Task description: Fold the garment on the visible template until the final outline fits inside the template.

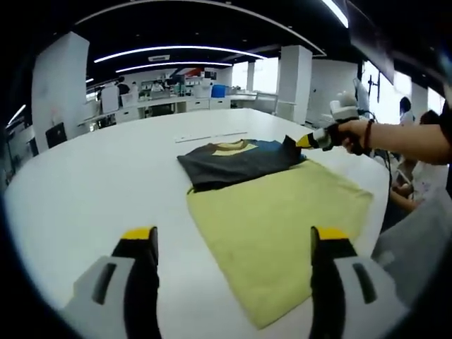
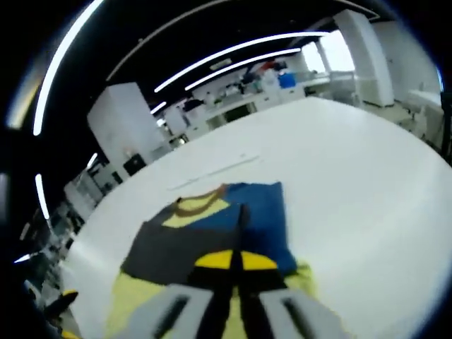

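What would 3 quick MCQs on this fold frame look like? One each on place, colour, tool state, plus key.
1. The garment lies on the:
A. near end of the template
B. far end of the template
C. bare table

2. The template is:
A. yellow-green
B. red
C. white

3. The right tool is:
A. open, off the cloth
B. shut on the garment
C. resting on the table

Key: 1 B, its edge overlaps the template's far end; 2 A, pale yellow-green sheet on the white table; 3 B, tips closed on the garment's corner. The left tool hangs open.
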